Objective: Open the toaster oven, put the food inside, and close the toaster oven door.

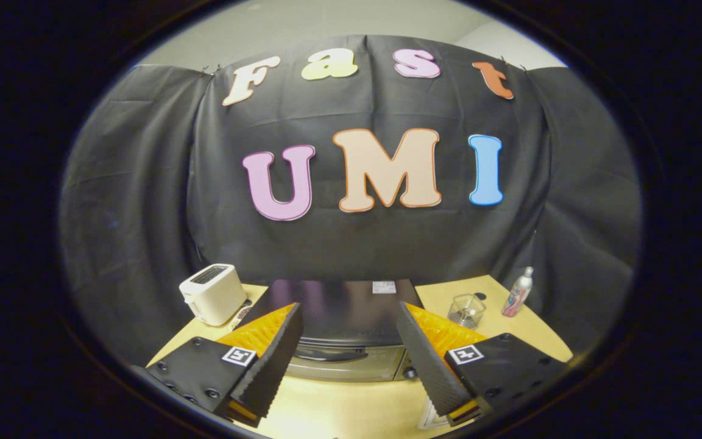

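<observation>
Gripper point(348, 341) spread wide, empty; toaster oven point(339, 317) ahead; toaster point(212, 294), bottle point(518, 292) flanking.

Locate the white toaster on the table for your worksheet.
In the gripper view, the white toaster stands at the table's back corner, beside the toaster oven, beyond the open claw.

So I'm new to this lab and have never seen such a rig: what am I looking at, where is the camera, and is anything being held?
The camera rides on a hand-held two-finger gripper and looks forward along its fingers. They are spread open and hold nothing. Between and just beyond them a dark toaster oven stands on a wooden table, its door shut. Beside it are a white toaster, a small clear container and a bottle.
</observation>
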`<action>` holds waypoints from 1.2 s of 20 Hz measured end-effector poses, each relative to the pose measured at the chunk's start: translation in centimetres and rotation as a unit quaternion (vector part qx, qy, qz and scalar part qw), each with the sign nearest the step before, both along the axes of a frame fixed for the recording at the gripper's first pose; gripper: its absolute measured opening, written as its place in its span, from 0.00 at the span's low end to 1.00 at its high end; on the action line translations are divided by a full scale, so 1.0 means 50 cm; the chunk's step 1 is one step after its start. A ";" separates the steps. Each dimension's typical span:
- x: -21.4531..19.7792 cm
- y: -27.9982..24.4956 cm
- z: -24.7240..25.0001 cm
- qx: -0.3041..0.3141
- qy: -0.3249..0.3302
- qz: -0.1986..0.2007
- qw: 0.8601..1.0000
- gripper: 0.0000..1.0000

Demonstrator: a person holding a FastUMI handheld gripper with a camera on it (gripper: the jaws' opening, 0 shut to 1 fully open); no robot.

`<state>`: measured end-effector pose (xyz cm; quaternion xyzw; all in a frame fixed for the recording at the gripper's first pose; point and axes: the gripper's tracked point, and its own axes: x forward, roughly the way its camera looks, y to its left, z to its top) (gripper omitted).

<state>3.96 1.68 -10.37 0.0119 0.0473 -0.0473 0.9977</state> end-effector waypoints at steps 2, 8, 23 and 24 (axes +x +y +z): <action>0.011 0.003 -0.032 -0.001 0.014 -0.006 1.000 0.99; 0.051 -0.004 -0.105 0.008 0.031 -0.027 0.999 0.99; 0.150 0.058 -0.234 0.021 0.040 -0.003 0.999 0.97; 0.152 0.058 -0.233 0.024 0.034 -0.004 0.999 0.97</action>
